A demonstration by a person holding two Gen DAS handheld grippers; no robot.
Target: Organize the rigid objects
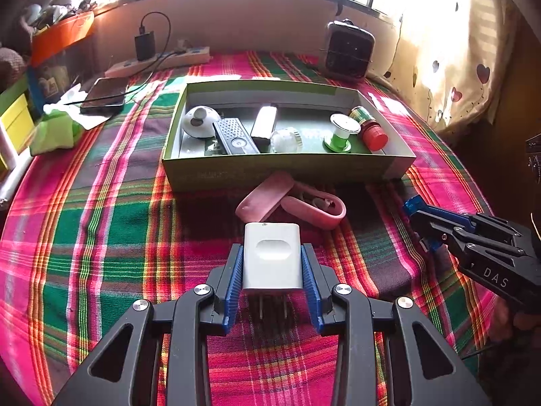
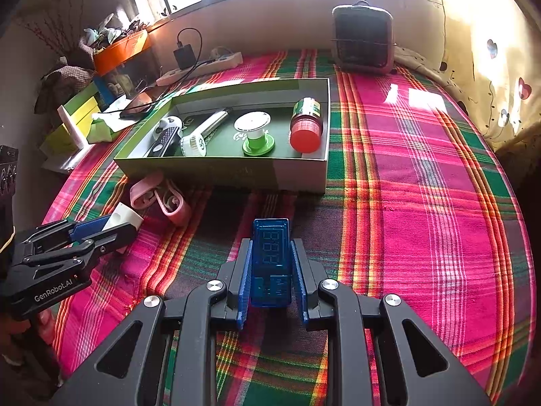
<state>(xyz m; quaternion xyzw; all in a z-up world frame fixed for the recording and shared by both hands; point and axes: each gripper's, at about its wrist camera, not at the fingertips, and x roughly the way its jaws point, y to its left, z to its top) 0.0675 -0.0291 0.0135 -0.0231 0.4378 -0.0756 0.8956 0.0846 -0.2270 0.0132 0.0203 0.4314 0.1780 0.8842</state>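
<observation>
A white plug-in charger (image 1: 272,257) sits between the blue pads of my left gripper (image 1: 272,247), which is shut on it just above the plaid cloth. My right gripper (image 2: 272,242) is shut on a blue see-through USB meter (image 2: 271,253) with a digit display. Each gripper shows in the other's view: the right gripper (image 1: 415,209) at the right, the left gripper (image 2: 119,224) at the left. Ahead stands an open green box (image 1: 280,169) holding a white dome, a black device, a silver bar, a clear cap, a green-and-white spool (image 1: 343,132) and a red-capped bottle (image 2: 306,125). An open pink case (image 1: 290,203) lies in front of the box.
A phone (image 1: 104,96) on a cable, a power strip (image 1: 159,62) with a black adapter, and a green cloth (image 1: 55,132) lie at the far left. A small heater (image 1: 350,49) stands at the back right. Stacked bins line the left edge; a curtain hangs at the right.
</observation>
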